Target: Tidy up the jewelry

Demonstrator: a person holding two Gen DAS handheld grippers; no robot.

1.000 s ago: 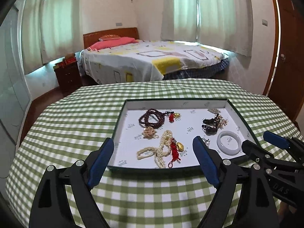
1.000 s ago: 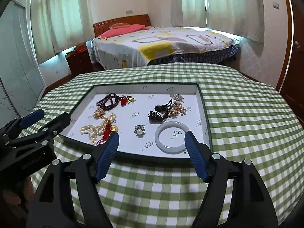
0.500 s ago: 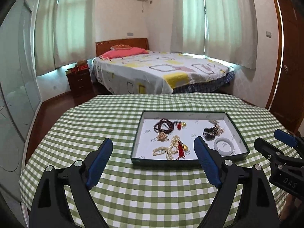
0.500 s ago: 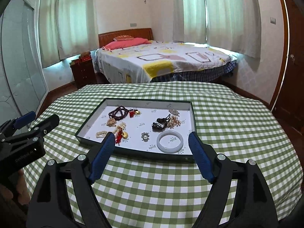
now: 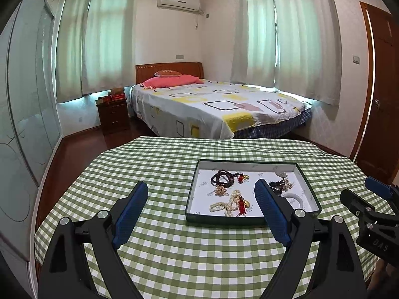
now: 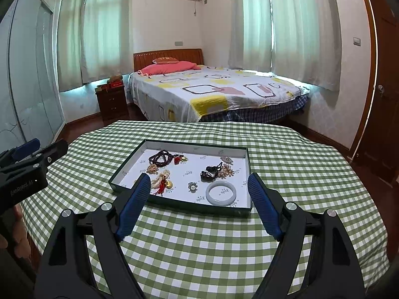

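Resting on the checked worktop [image 6: 299,174], the tray [image 6: 245,210] holds all jewelry: bangle [image 6: 222,193] at its near right corner, beads [image 6: 160,158] far left, pearls [image 5: 230,203] near left. Sorting appears largely done. Left gripper [image 5: 200,211] and right gripper [image 6: 199,203] hover before the tray, jaws wide, empty.

A home bedroom: a wooden-headboard bed [image 5: 214,104] with a patterned white-and-yellow cover and pink pillow [image 5: 169,81]. Beside it stands a dark wooden nightstand [image 5: 113,114]; pale curtains [image 5: 99,37] and a white wall air conditioner [image 5: 179,0] hang above
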